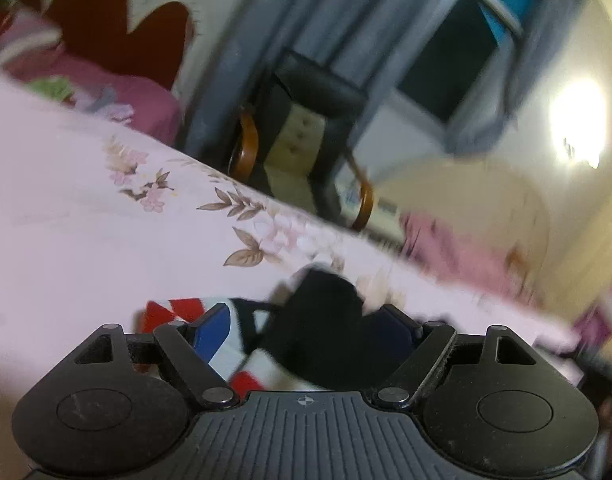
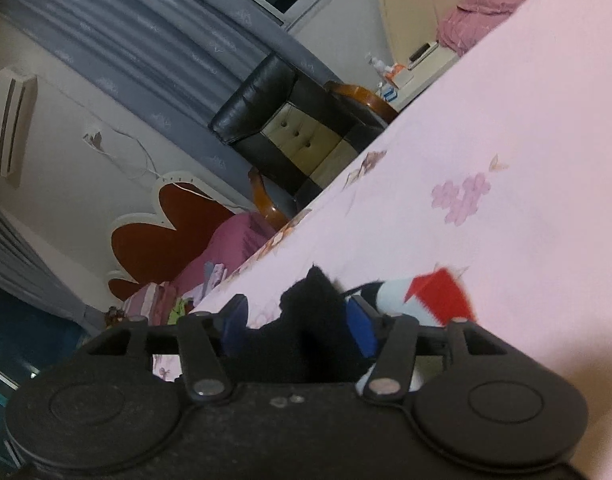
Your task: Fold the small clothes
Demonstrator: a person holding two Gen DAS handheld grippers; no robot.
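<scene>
Spreading across both views, the bed (image 1: 86, 220) wears a pink floral sheet; beyond its far edge stands a black armchair (image 2: 274, 120); a small black, white and red garment (image 1: 317, 320) lies on the sheet near the bed's near edge; left gripper (image 1: 306, 332) and right gripper (image 2: 298, 320) stand wide around its black part, pads not pressing.
</scene>
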